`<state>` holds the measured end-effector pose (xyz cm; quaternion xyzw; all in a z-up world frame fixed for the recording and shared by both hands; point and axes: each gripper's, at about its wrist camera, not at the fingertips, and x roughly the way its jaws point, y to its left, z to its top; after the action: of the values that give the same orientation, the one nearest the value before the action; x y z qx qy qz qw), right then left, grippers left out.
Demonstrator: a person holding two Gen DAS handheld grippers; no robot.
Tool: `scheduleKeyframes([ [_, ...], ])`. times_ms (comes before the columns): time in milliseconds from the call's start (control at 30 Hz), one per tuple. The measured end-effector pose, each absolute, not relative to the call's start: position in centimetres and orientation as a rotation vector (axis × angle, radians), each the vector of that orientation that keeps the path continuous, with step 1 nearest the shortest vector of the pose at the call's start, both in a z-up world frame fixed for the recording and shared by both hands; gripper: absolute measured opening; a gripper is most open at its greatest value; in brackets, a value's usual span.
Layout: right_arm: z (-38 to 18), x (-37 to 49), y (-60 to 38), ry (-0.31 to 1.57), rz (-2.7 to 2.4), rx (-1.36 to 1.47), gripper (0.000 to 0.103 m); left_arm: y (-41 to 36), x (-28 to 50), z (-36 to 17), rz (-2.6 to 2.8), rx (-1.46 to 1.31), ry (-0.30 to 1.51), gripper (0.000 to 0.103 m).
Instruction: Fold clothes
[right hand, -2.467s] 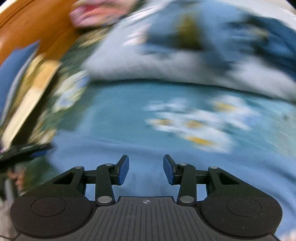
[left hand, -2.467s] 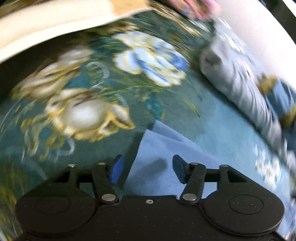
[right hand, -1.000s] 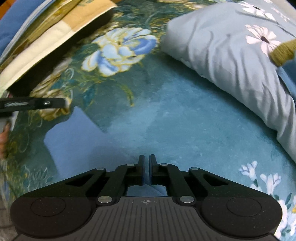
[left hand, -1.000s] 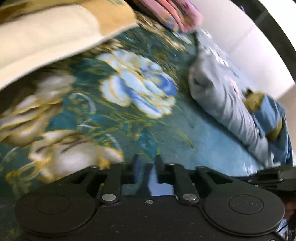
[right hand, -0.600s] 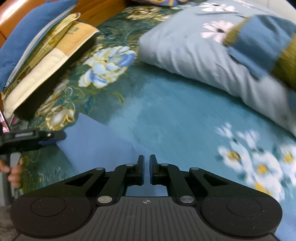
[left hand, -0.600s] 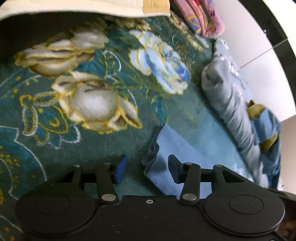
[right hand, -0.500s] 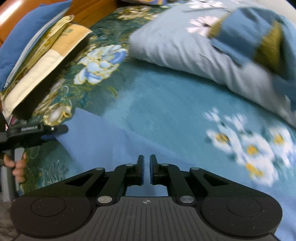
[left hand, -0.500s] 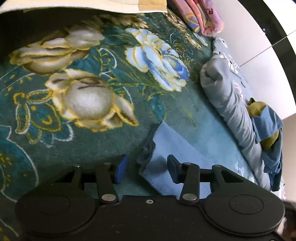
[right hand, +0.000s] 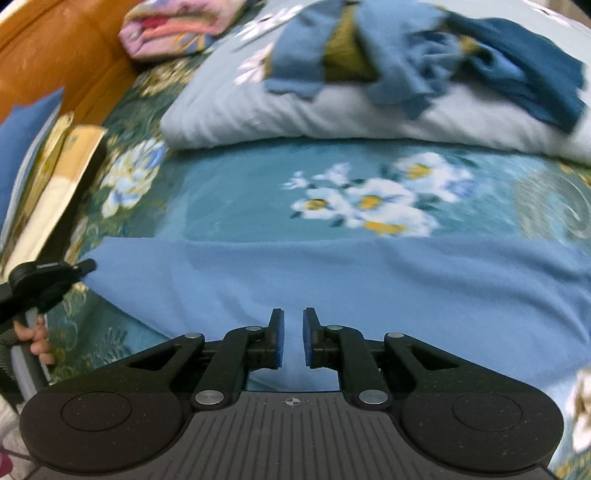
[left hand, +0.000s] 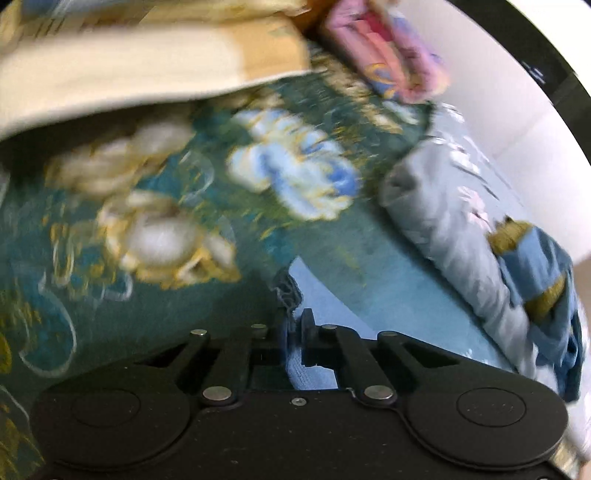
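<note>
Cloth (left hand: 295, 317) pinched in left tongs (left hand: 293, 325)

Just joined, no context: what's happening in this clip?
A person with a claw in each hand is folding a light blue garment spread on a floral bedspread. The left claw has just closed on a bunched corner of the garment. The right claw has just been opening; its pads stand slightly apart above the cloth with nothing pinched between them. More clothes wait on a folded quilt.

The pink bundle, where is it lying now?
The pink bundle sits top left in the right wrist view, against the wooden headboard, just beyond the grey pillow.
</note>
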<state>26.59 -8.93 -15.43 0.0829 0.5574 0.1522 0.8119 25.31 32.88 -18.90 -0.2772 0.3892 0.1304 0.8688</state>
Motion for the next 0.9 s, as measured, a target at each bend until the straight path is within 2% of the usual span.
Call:
scheduleKeyframes([
  [233,-15.7,22.2,-15.9,1.183,0.207,0.318,0.014,21.0,27.0,-12.3,-0.007,-0.331,0.743,0.003],
  [300,-15.9,21.2,-18.0,1.185,0.182,0.347,0.014,16.5,27.2,-11.9,-0.104,-0.273,0.751,0.003],
  [533,-17.2,18.7,-25.6,1.209,0.107,0.425,0.017,1.9,27.7,-16.6,-0.29,-0.149,0.902,0.003],
  [733,-19.1,18.1,-31.2,1.237,0.071,0.464,0.018,-5.1,27.9,-21.4,-0.317,-0.055,1.04,0.004],
  [833,-20.5,19.1,-33.4,1.229,0.049,0.512,0.026,-6.2,27.4,-23.0,-0.31,-0.05,1.122,0.012],
  [900,-21.4,20.1,-34.7,1.207,0.026,0.558,0.038,-6.2,27.2,-23.0,-0.317,-0.088,1.144,0.023],
])
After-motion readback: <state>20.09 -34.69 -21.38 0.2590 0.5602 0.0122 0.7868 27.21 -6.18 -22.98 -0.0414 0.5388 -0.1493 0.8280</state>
